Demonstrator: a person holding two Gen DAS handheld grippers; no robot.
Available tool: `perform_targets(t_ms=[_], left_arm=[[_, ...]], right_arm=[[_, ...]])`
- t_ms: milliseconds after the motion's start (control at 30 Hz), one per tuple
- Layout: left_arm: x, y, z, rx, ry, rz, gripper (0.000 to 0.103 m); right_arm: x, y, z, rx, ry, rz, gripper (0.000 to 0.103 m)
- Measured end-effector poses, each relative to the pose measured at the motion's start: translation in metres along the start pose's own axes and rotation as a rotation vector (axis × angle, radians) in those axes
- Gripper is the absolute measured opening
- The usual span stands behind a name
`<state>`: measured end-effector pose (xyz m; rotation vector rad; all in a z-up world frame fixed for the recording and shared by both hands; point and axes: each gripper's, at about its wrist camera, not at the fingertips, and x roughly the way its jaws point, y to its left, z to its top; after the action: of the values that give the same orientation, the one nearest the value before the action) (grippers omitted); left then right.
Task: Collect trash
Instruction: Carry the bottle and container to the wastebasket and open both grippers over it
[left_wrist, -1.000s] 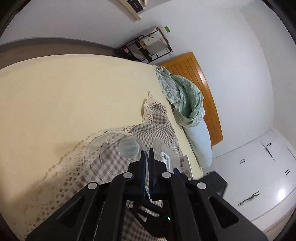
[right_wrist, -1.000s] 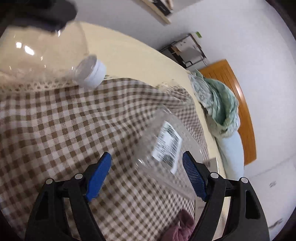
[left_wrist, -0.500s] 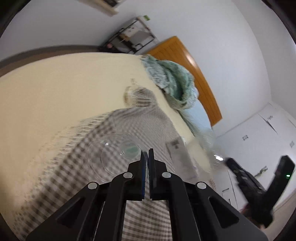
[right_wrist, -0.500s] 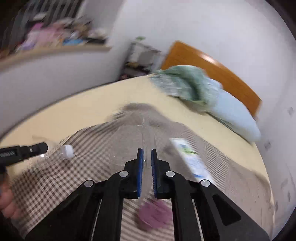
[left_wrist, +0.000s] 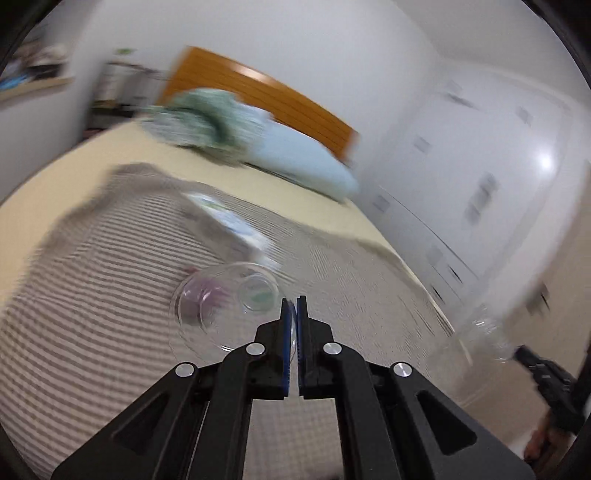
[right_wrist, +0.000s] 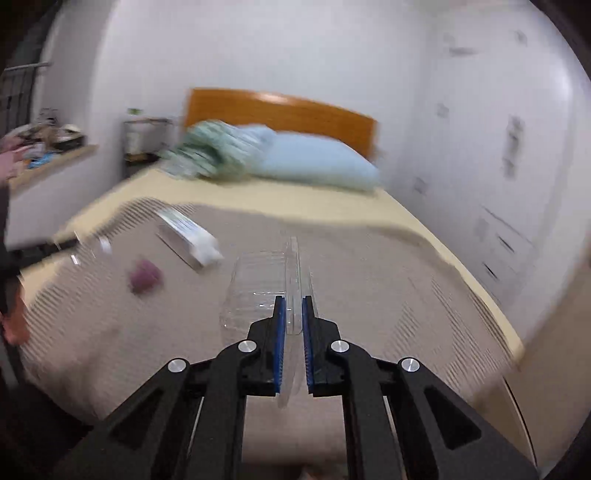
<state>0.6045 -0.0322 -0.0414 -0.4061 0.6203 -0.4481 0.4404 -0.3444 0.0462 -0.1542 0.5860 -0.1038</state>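
The bed (right_wrist: 406, 221) takes up most of both views, its yellow sheet half covered by a brown checked cloth (right_wrist: 369, 280) that serves as the spread for the litter — a sensible way to keep the trash in one patch and off the bedding. At the head lie a pale blue pillow (right_wrist: 314, 162) and a bunched green blanket (right_wrist: 207, 151), well apart from the work.

On the cloth lie a long white carton (right_wrist: 188, 236) and, near it, a small purple wad (right_wrist: 144, 277); I judge both are yet to be collected.

The right gripper (right_wrist: 293, 314) has its jaws pinched on the thin flange of a clear plastic clamshell container (right_wrist: 258, 284), held clear above the cloth — the flat rim is probably the only part stiff and narrow enough to nip.

The left gripper (left_wrist: 293, 314) has its jaws pressed together on the edge of a clear plastic bottle (left_wrist: 221, 299), seen end-on, its body hanging out to the left of the jaws.
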Motion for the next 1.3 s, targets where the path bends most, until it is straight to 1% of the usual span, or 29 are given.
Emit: perform_targets(t_ms=[67, 100, 167, 233, 267, 300, 367, 433, 500, 567, 633, 667, 700, 733, 767, 800, 833, 867, 900, 967, 1033, 1067, 1100, 1133, 1200, 1267, 1300], left_arm=[[0.007, -0.050, -0.027, 0.068, 0.085, -0.103, 0.000], [0.011, -0.070, -0.041, 0.099, 0.122, -0.136, 0.000], [0.021, -0.111, -0.076, 0.161, 0.211, -0.191, 0.000], [0.037, -0.142, -0.109, 0.207, 0.296, -0.217, 0.000], [0.048, -0.158, -0.127, 0.229, 0.343, -0.220, 0.000], [0.055, -0.168, -0.143, 0.248, 0.377, -0.218, 0.000], [0.071, -0.188, -0.181, 0.295, 0.452, -0.202, 0.000], [0.084, -0.204, -0.212, 0.329, 0.530, -0.183, 0.000], [0.100, -0.220, -0.242, 0.370, 0.607, -0.165, 0.000], [0.115, -0.235, -0.267, 0.424, 0.657, -0.141, 0.000], [0.127, -0.247, -0.288, 0.455, 0.693, -0.121, 0.000], [0.135, -0.256, -0.299, 0.472, 0.715, -0.122, 0.000], [0.145, -0.263, -0.306, 0.484, 0.730, -0.118, 0.000], [0.153, -0.270, -0.316, 0.495, 0.749, -0.116, 0.000], [0.163, -0.278, -0.329, 0.512, 0.777, -0.121, 0.000], [0.173, -0.286, -0.341, 0.530, 0.803, -0.126, 0.000], [0.183, -0.292, -0.348, 0.541, 0.825, -0.126, 0.000], [0.197, -0.299, -0.367, 0.561, 0.866, -0.129, 0.000], [0.206, -0.302, -0.374, 0.566, 0.888, -0.127, 0.000], [0.233, -0.304, -0.407, 0.581, 0.955, -0.110, 0.000], [0.256, -0.300, -0.432, 0.611, 0.991, -0.058, 0.000], [0.270, -0.296, -0.447, 0.615, 1.027, -0.028, 0.000], [0.277, -0.291, -0.459, 0.608, 1.047, -0.007, 0.000], [0.287, -0.286, -0.468, 0.588, 1.058, 0.014, 0.000], [0.311, -0.275, -0.482, 0.567, 1.036, 0.062, 0.001], [0.334, -0.257, -0.495, 0.504, 1.029, 0.072, 0.001], [0.345, -0.250, -0.500, 0.494, 1.024, 0.098, 0.008]], right_arm=[[-0.015, -0.048, -0.057, 0.066, 0.080, -0.054, 0.009], [-0.017, -0.061, -0.077, 0.092, 0.104, -0.069, 0.009], [-0.017, -0.094, -0.144, 0.181, 0.201, -0.085, 0.009], [-0.008, -0.113, -0.199, 0.231, 0.272, -0.108, 0.009], [-0.001, -0.120, -0.227, 0.260, 0.303, -0.112, 0.009], [0.013, -0.129, -0.270, 0.321, 0.354, -0.122, 0.009], [0.040, -0.132, -0.327, 0.379, 0.406, -0.130, 0.009], [0.060, -0.143, -0.377, 0.435, 0.457, -0.143, 0.009], [0.083, -0.148, -0.424, 0.492, 0.484, -0.150, 0.009], [0.099, -0.151, -0.452, 0.523, 0.516, -0.161, 0.010], [0.121, -0.150, -0.488, 0.575, 0.631, -0.132, 0.012], [0.126, -0.148, -0.497, 0.572, 0.672, -0.128, 0.014], [0.127, -0.145, -0.506, 0.547, 0.696, -0.139, 0.028], [0.123, -0.140, -0.509, 0.525, 0.696, -0.136, 0.059], [0.115, -0.143, -0.514, 0.523, 0.690, -0.121, 0.069], [0.102, -0.144, -0.514, 0.539, 0.661, -0.110, 0.073], [0.094, -0.148, -0.519, 0.555, 0.646, -0.109, 0.073], [0.083, -0.153, -0.521, 0.573, 0.634, -0.103, 0.073], [0.070, -0.158, -0.521, 0.602, 0.612, -0.096, 0.073], [0.057, -0.166, -0.524, 0.654, 0.581, -0.109, 0.073], [0.039, -0.181, -0.530, 0.745, 0.545, -0.114, 0.073], [0.035, -0.187, -0.531, 0.771, 0.534, -0.115, 0.073], [0.030, -0.191, -0.528, 0.793, 0.522, -0.118, 0.073], [0.026, -0.194, -0.526, 0.802, 0.505, -0.123, 0.073], [0.021, -0.198, -0.522, 0.802, 0.475, -0.135, 0.073], [0.024, -0.201, -0.520, 0.814, 0.460, -0.142, 0.073], [0.026, -0.202, -0.521, 0.829, 0.462, -0.140, 0.073]])
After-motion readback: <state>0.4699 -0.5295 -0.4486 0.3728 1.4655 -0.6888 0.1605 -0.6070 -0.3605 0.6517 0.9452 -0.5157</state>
